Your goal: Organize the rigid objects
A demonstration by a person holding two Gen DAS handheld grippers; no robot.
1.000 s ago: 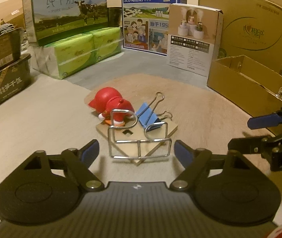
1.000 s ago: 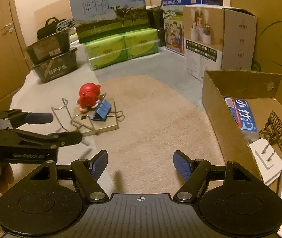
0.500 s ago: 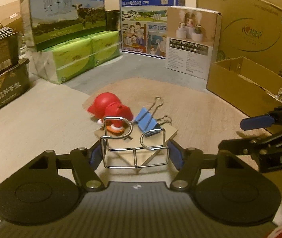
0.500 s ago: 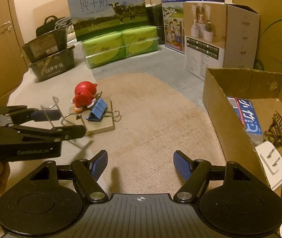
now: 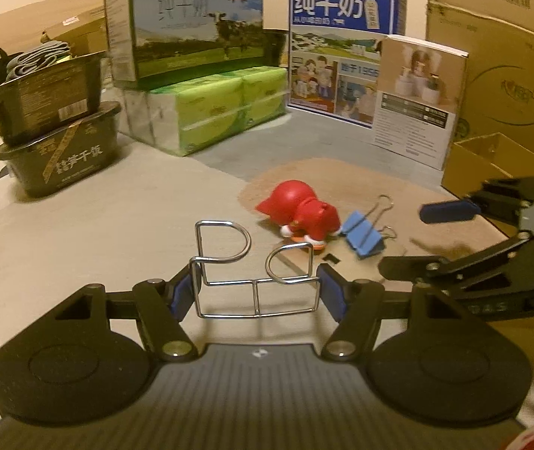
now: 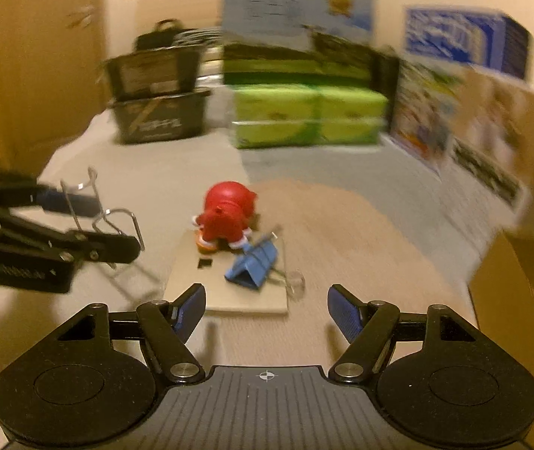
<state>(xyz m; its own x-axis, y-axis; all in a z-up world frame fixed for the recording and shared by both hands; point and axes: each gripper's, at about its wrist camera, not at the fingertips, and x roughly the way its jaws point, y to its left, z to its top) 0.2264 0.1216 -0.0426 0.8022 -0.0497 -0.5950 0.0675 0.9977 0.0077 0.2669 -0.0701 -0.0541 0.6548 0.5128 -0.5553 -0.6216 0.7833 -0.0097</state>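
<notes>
The left gripper (image 5: 257, 292) is clamped on a bent silver wire rack (image 5: 255, 273), its blue pads pressing the rack's two upright sides, and holds it clear of the pale floor (image 5: 98, 225); its jaws have been closing within the past second, now set against the wire. Seen from the right wrist, the same rack (image 6: 117, 221) hangs at the left edge of the view between the left gripper's dark fingers (image 6: 79, 202).

The right gripper (image 6: 267, 309) stands open with nothing between its pads, its jaws having closed a little. Just beyond it lies a thin square wooden board (image 6: 229, 288), resting where the pale floor meets the left edge of a round tan rug (image 6: 360, 232). On the board's far side stands a red plastic cartoon figure (image 6: 227, 217), bent forward. A blue metal binder clip (image 6: 254, 266) lies just beside the figure toward the board's right edge, its wire handles reaching over that edge. A small dark square hole (image 6: 204, 263) shows near the board's middle.

An open brown cardboard box (image 5: 492, 165) sits beyond the rug's right edge.
</notes>
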